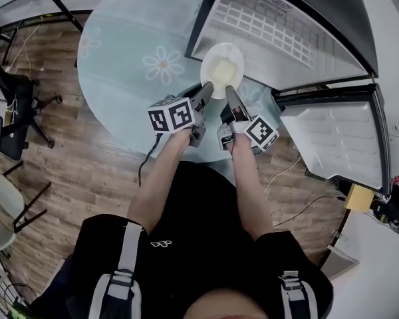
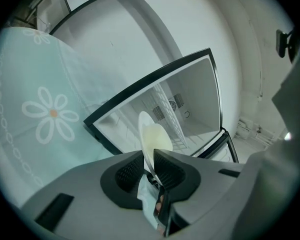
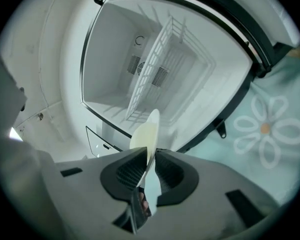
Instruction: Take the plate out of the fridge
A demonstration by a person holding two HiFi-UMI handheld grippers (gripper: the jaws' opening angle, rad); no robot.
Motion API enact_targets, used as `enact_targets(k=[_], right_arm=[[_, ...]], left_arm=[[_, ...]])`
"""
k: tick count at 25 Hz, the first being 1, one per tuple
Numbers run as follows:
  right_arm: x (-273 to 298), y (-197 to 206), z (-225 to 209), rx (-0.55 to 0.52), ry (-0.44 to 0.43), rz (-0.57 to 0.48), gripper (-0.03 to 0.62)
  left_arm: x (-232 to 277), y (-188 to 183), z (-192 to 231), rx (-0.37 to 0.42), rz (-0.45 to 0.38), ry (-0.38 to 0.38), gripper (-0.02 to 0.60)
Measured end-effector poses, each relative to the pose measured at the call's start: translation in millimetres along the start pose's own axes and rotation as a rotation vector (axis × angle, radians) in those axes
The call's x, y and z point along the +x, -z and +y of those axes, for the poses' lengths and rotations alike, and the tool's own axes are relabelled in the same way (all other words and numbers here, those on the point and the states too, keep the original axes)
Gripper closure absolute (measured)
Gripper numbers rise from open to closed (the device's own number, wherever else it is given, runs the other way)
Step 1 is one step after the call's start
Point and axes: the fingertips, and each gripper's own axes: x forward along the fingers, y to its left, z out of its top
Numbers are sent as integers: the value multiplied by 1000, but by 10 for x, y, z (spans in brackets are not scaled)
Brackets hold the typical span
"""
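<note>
Overhead, the plate [image 1: 221,68] hangs at the mouth of the open fridge [image 1: 286,25], pinched from both sides. Left gripper view: the left hand-held gripper [image 2: 151,160] clamps its rim. Right gripper view: the right hand-held gripper [image 3: 151,156] likewise grips the plate's edge.

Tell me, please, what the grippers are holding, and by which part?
The white plate, by its near rim: left gripper and right gripper each pinch that edge.

Free fridge cavity [image 3: 110,59] beside wire shelf [image 3: 166,68]; open door [image 1: 339,138] at right.
</note>
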Motion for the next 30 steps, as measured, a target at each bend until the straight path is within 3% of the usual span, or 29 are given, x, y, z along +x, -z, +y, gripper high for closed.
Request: enact_targets(k=[7, 12, 18, 22, 30], right_arm=[[-98, 147, 180, -37, -29, 1, 534], [-115, 236, 266, -13, -19, 13, 545], [-61, 166, 376, -13, -51, -8, 543], [70, 163, 472, -16, -83, 0, 543], [149, 241, 438, -38, -47, 26, 543]], left_arm=[[-253, -37, -6, 36, -20, -32, 517], [-362, -13, -56, -21, -32, -2, 527], [-349, -177, -159, 31, -24, 8, 529], [-353, -279, -116, 16, -30, 1, 529], [-401, -331, 0, 25, -23, -24, 523]])
